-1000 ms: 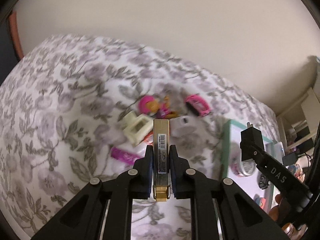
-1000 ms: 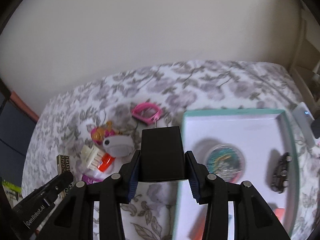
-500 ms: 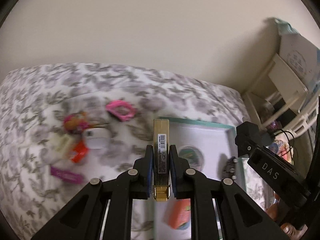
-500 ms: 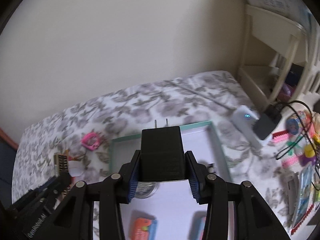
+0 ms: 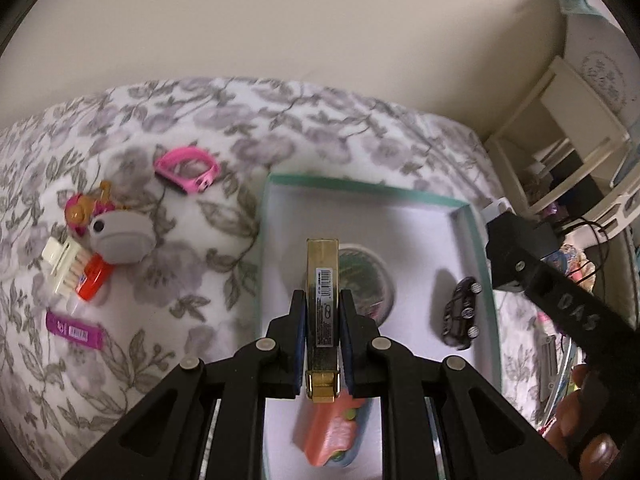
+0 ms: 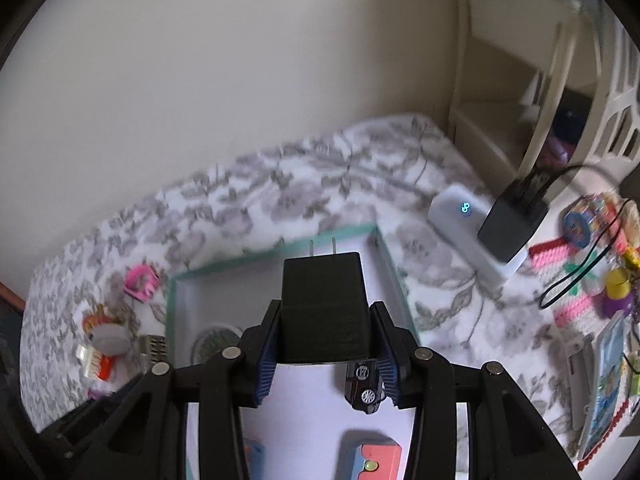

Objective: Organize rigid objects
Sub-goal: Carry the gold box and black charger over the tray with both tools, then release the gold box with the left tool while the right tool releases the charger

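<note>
My left gripper [image 5: 322, 308] is shut on a slim gold case [image 5: 322, 272] with a barcode label, held over the white tray with a teal rim [image 5: 360, 185]. My right gripper [image 6: 325, 312] is shut on a black plug adapter [image 6: 324, 296] whose two prongs point forward, over the same tray [image 6: 240, 261]. The tray holds a round tin [image 5: 370, 280], a dark toy car [image 5: 460, 312] and an orange block [image 5: 332, 432]. The right gripper [image 5: 516, 248] also shows at the tray's right edge in the left wrist view.
On the floral bedspread left of the tray lie a pink band [image 5: 186, 170], a toy figure [image 5: 82, 208], a grey round piece [image 5: 120, 236], a cream brush [image 5: 64, 266] and a purple bar [image 5: 74, 330]. A white power strip [image 6: 460, 220] and a cream shelf [image 6: 520, 80] stand at the right.
Both grippers have swung right, from over the pile of small things to over the tray, each keeping its hold. The views rolled somewhat.
</note>
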`<state>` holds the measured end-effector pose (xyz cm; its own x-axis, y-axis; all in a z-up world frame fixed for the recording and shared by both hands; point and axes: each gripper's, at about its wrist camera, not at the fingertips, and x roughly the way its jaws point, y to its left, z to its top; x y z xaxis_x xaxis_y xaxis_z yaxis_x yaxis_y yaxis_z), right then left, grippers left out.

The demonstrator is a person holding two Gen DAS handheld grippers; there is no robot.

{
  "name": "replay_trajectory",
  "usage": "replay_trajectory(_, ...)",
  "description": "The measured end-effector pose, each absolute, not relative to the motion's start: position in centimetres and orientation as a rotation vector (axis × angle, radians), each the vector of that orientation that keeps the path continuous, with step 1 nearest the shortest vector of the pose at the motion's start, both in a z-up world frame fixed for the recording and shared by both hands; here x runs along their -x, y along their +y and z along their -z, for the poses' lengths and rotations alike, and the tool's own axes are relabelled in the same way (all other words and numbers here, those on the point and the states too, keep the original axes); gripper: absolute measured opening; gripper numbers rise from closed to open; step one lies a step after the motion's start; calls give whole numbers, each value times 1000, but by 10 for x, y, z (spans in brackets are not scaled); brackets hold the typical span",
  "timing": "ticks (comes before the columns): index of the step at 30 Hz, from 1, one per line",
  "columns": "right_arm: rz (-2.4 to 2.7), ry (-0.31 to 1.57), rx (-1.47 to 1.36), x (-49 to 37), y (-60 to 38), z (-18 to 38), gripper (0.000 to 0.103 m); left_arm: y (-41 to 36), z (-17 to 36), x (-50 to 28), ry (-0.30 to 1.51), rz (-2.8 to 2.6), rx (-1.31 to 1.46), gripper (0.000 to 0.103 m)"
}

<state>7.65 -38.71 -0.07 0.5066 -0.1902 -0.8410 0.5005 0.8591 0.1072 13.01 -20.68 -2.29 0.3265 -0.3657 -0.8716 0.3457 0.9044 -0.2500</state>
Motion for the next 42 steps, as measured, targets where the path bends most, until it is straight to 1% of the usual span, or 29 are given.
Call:
replay_trajectory(5,408,1044,-390,-84,-386,31,46,-204,35,-129,1204,464,18,16)
replay_trajectory(12,399,1111,-374,-89,-380,51,46,-200,57,-126,1294,469,49,16)
replay_trajectory(20,395,1179,-358,-97,-373,67,46,-204,62,-126,1304,453,23,16)
replay_trajectory(25,400,1184,-358,-97,-373,65,46,-210,64,-128,1306,447,5,16)
replay_trajectory(28,408,1178,-363,-96,-375,62,46,-211,64,-130,1312,448,8,19)
replay_trajectory(30,414,1170,-363,-96,-376,59,46,-210,62,-130,1309,449,7,24)
replay_trajectory(32,416,1160,-378,-95,-378,55,46,-208,57,-130,1299,459,13,34)
replay_trajectory(34,410,1151,-388,-93,-379,50,47,-207,52,-130,1289,464,13,39)
replay_trajectory(42,412,1045,-372,-85,-376,6,47,-199,18,-133,1209,470,36,39)
